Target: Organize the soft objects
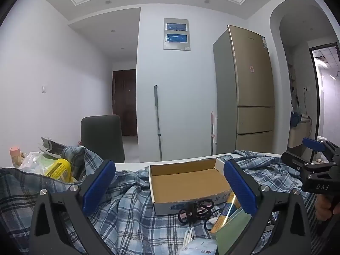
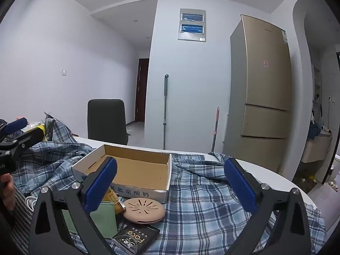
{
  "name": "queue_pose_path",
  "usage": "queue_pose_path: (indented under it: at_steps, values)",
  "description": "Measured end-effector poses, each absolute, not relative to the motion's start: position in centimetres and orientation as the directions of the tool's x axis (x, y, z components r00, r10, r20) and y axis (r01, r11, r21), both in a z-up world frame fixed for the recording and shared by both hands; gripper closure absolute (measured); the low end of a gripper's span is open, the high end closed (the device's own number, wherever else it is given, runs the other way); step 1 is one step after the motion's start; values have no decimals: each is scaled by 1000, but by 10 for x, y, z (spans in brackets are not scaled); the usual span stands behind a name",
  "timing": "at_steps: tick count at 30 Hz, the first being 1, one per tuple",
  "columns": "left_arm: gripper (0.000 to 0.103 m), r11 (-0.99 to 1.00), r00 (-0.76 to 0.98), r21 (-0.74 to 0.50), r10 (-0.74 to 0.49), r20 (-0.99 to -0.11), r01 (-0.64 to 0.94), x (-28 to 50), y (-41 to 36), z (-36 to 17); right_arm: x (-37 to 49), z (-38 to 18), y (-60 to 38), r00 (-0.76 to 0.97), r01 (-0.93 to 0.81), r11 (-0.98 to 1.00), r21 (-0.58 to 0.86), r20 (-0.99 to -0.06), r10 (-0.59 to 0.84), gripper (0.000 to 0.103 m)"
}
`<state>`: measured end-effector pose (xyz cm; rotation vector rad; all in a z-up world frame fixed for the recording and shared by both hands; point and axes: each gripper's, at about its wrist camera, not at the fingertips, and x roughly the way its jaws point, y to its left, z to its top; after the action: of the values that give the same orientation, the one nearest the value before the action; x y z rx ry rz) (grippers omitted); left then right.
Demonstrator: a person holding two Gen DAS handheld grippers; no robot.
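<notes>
A crumpled blue plaid shirt (image 1: 131, 204) lies spread over the table, and it also shows in the right wrist view (image 2: 201, 199). An empty cardboard box (image 1: 187, 180) sits on it, seen again in the right wrist view (image 2: 138, 170). My left gripper (image 1: 170, 189) is open above the shirt, in front of the box, holding nothing. My right gripper (image 2: 170, 187) is open and empty above the shirt, near the box's front. The right gripper shows at the right edge of the left wrist view (image 1: 314, 165), and the left gripper at the left edge of the right wrist view (image 2: 12, 140).
Black scissors (image 1: 195, 211), a yellow packet (image 1: 225, 214), a green box (image 2: 99, 216), a pink round disc (image 2: 144, 210) and a black "Face" sachet (image 2: 136, 239) lie on the shirt. A yellow bottle (image 1: 59, 167) and bags sit left. A dark chair (image 2: 107, 121) stands behind the table.
</notes>
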<state>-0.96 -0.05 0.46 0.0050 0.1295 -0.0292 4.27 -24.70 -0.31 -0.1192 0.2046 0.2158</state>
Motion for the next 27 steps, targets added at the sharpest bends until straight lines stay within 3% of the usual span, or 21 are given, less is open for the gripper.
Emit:
queue_pose_path:
  at_steps: [27]
  values:
    - [0, 999, 986, -43, -9, -165, 2, -6, 7, 2, 40, -3, -249, 957, -229, 966, -119, -212, 201, 2]
